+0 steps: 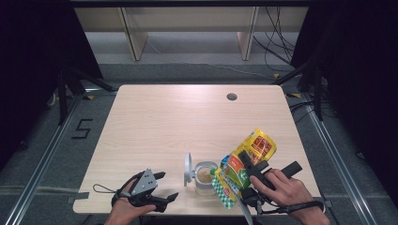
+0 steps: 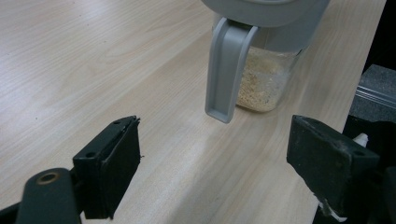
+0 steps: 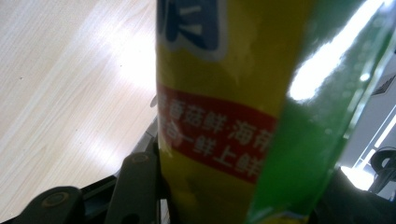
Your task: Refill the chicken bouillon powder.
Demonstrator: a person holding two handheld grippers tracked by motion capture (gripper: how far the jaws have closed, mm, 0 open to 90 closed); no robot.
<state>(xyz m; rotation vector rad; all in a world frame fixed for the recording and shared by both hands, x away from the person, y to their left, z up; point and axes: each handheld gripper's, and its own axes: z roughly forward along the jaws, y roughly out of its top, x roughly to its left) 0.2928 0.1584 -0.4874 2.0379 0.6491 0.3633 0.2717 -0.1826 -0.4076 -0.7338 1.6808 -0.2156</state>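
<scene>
A clear jar (image 1: 205, 177) holding beige granules stands near the table's front edge, its grey hinged lid (image 1: 188, 169) swung open to the left. My right gripper (image 1: 242, 162) is shut on a yellow and green packet (image 1: 260, 143), which tilts with its lower end over the jar's mouth. In the right gripper view the packet (image 3: 224, 93) stands between the jaws of the right gripper (image 3: 233, 196). My left gripper (image 1: 167, 186) rests open on the table left of the jar. In the left gripper view the left gripper (image 2: 219, 161) points at the jar (image 2: 261, 84) and its hanging grey lid clasp (image 2: 226, 70), with nothing between the fingers.
The light wooden table (image 1: 164, 122) has a round cable hole (image 1: 231, 97) at the back right. Wooden shelving stands beyond the table. Dark frames and rails flank it on both sides, and a "5" (image 1: 83, 127) is marked on the floor at the left.
</scene>
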